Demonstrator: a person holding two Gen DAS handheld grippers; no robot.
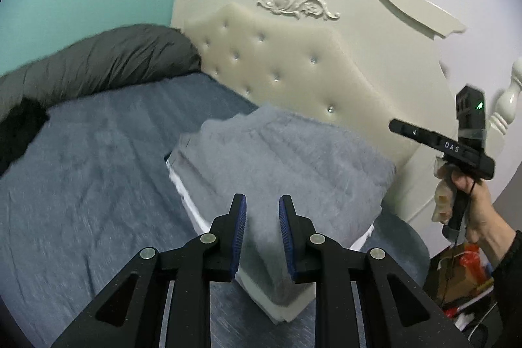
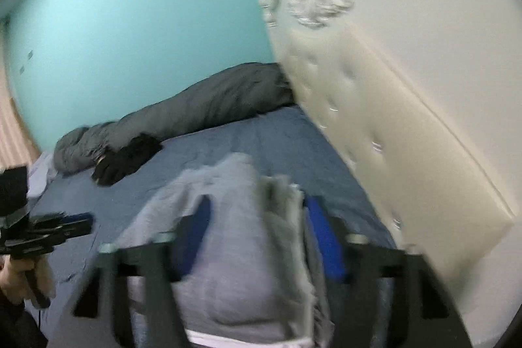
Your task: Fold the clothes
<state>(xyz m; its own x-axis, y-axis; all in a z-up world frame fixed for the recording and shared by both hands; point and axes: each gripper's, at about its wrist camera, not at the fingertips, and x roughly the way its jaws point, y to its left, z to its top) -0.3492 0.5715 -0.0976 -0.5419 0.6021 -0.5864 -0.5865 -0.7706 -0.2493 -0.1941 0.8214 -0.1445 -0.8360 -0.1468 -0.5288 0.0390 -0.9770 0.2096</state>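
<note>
Left gripper (image 1: 262, 219): jaws released, blue pads apart, nothing between them, poised above the near corner of the folded grey garment (image 1: 287, 158).

Right gripper (image 2: 257, 237): jaws parted, blue pads either side of the grey garment in a blurred view; whether they touch it cannot be told. In the left wrist view this gripper is raised at the right in a person's hand (image 1: 473, 204), clear of the garment.

Folded grey garment: a fleecy stack with white edges at its sides, lying on the bed (image 1: 98, 158) close to the headboard (image 1: 293, 61).

Bed: blue-grey cover.

Black clothing (image 2: 127, 158): small heap, farther across the bed.

Dark grey duvet (image 2: 195, 113): rolled along the far edge against the turquoise wall (image 2: 130, 22).

Headboard: cream, tufted, carved ornament above.
</note>
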